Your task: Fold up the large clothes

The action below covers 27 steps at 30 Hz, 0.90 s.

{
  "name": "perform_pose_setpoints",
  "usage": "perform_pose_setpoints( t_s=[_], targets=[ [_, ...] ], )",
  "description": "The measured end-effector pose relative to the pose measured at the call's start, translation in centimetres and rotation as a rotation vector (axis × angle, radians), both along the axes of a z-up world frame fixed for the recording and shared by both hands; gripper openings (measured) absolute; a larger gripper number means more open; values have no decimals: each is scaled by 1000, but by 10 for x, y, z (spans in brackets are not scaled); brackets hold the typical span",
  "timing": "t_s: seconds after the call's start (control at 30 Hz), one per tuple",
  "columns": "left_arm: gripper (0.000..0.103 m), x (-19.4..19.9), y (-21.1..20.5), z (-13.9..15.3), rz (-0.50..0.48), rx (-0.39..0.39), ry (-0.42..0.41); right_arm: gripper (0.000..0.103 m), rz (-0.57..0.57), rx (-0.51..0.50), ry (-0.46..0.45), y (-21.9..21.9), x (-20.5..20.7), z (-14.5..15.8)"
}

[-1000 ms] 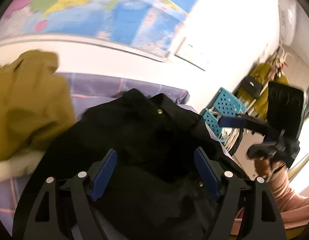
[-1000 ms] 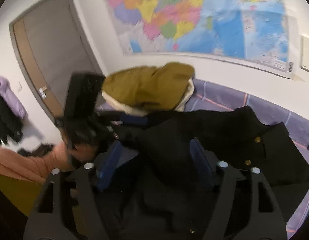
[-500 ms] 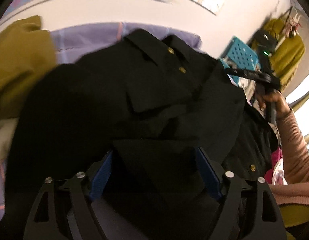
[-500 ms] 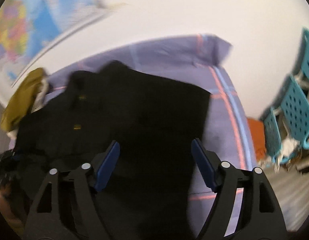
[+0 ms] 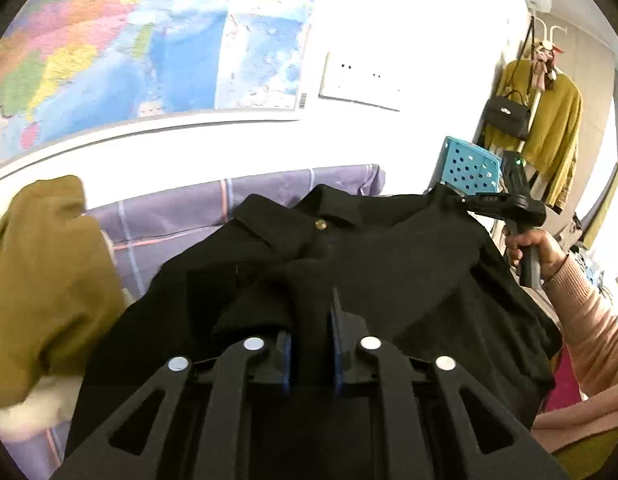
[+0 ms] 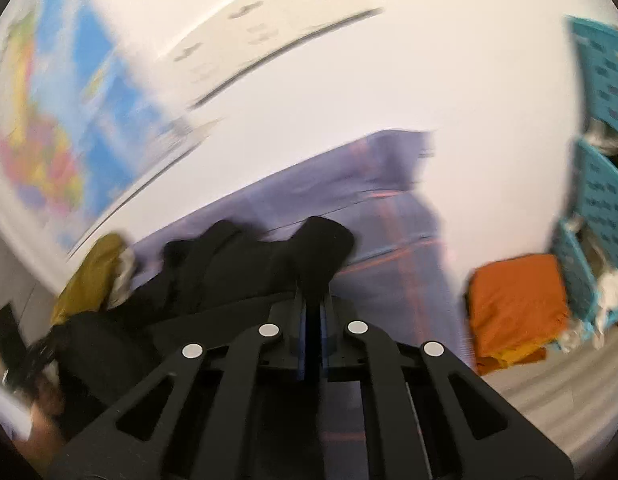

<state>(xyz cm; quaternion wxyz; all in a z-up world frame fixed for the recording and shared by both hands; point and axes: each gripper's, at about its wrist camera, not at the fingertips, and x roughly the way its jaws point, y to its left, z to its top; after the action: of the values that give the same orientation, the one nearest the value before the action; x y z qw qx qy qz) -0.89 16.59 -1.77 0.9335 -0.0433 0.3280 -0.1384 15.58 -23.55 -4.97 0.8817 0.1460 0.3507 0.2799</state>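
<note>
A black button-up shirt (image 5: pixel 389 260) with gold buttons is stretched over the purple checked bed sheet (image 5: pixel 189 208). My left gripper (image 5: pixel 312 320) has its jaws closing, and a fold of the black cloth fills the gap between the blue pads. In the right wrist view my right gripper (image 6: pixel 313 304) is shut, pinching a bunched end of the black shirt (image 6: pixel 229 272) that sticks up past the pads. The left wrist view shows that right gripper (image 5: pixel 453 198) at the shirt's far right shoulder, held by a hand (image 5: pixel 537 248) in a pink sleeve.
A mustard garment (image 5: pixel 41 280) over something white lies on the bed's left side. Teal perforated baskets (image 6: pixel 601 200) and an orange cloth (image 6: pixel 517 304) stand past the bed's right end. A map (image 5: pixel 149 40) covers the wall; a mustard sweater (image 5: pixel 557 128) hangs at the far right.
Both grippers went from wide open to closed on the black shirt. The right gripper swung across toward the bed's right end and dropped. The shirt now hangs spread between the two.
</note>
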Motion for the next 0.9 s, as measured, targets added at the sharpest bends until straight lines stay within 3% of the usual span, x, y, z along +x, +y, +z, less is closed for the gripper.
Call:
perform_pose_setpoints(
  t_s=[0.1,0.13,0.17,0.2,0.23,0.27,0.37,0.5,0.57,0.63,0.73,0.8,0.9],
  targets=[
    [42,19,-12,-39,25,187,140,9,11,-69,109,7,12,-29],
    [42,26,-11,-52,28,205,211,12,20,-93,113,12,10,-33],
    [42,30,-5,-62,20,175,257,24,18,-114,108,14,7,-32],
    [46,29,-2,-64,22,157,261,47,2,-138,90,16,3,-27],
    [51,28,4,-63,25,121,265,55,-15,-146,64,16,-2,-21],
    [60,27,11,-60,29,78,272,55,-28,-149,27,18,-8,-14],
    [70,24,27,-51,36,-20,268,55,18,-172,-60,31,-23,7],
    [70,34,31,-60,80,-12,319,54,161,-318,-118,78,-35,3],
    [66,37,30,-68,85,-15,348,53,219,-389,-87,102,-31,-14],
    [54,44,25,-72,94,-2,355,47,261,-412,-54,119,-27,-30],
    [45,50,19,-68,91,35,327,40,288,-462,-62,141,-22,-44],
    [43,47,22,-63,96,36,320,36,322,-466,-64,152,-21,-42],
    [52,33,28,-46,114,22,283,36,335,-455,-72,162,-25,-32]
  ],
)
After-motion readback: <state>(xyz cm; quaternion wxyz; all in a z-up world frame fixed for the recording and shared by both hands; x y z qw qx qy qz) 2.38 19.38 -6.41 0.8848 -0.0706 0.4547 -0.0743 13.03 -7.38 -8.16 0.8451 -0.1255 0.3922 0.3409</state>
